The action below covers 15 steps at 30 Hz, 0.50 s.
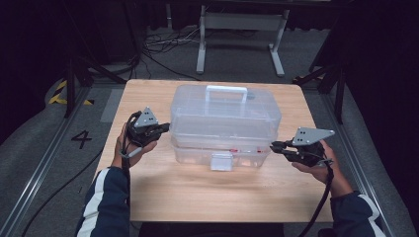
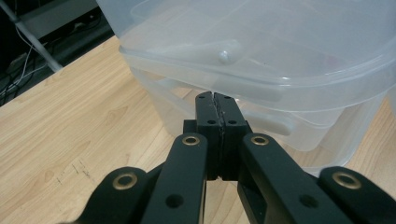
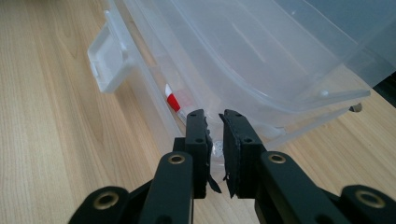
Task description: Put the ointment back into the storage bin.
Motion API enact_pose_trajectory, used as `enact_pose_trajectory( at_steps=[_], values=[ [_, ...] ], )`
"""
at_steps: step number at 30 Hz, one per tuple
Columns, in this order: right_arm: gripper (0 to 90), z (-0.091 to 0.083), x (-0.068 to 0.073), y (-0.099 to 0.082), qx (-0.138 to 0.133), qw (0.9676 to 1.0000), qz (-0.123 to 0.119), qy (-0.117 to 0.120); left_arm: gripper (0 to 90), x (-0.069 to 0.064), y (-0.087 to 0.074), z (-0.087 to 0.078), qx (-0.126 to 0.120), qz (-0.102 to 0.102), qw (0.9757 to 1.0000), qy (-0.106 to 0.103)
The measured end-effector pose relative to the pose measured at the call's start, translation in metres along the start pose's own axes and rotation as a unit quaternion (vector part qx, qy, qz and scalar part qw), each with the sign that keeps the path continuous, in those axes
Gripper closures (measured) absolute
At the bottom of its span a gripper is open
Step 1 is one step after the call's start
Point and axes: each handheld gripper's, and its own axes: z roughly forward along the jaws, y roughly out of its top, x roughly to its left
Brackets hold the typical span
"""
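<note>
Left gripper [image 1: 165, 127] pressed closed at clear box [image 1: 225, 126]; right gripper [image 1: 274, 146] narrowly parted, holding nothing.

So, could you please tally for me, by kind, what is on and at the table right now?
Clear plastic storage box: 1
Tools: 2, the left tool and the right tool
Wooden table: 1
Red-and-white item inside the box, too small to identify: 1
Total: 5

Clear storage box [image 1: 225, 123] blocks table [image 1: 207, 192] centre; near edge w/ free room.
</note>
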Motion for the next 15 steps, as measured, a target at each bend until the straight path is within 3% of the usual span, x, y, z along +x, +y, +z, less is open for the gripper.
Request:
enact_pose_trajectory(
  at_steps=[15],
  values=[
    [79.9, 0.0043, 0.002, -0.0079, 0.022, 0.9997, 0.003, 0.007, 90.0, -0.003, -0.006, 0.0038, 0.018, 0.005, 0.9998, 0.006]
  ],
)
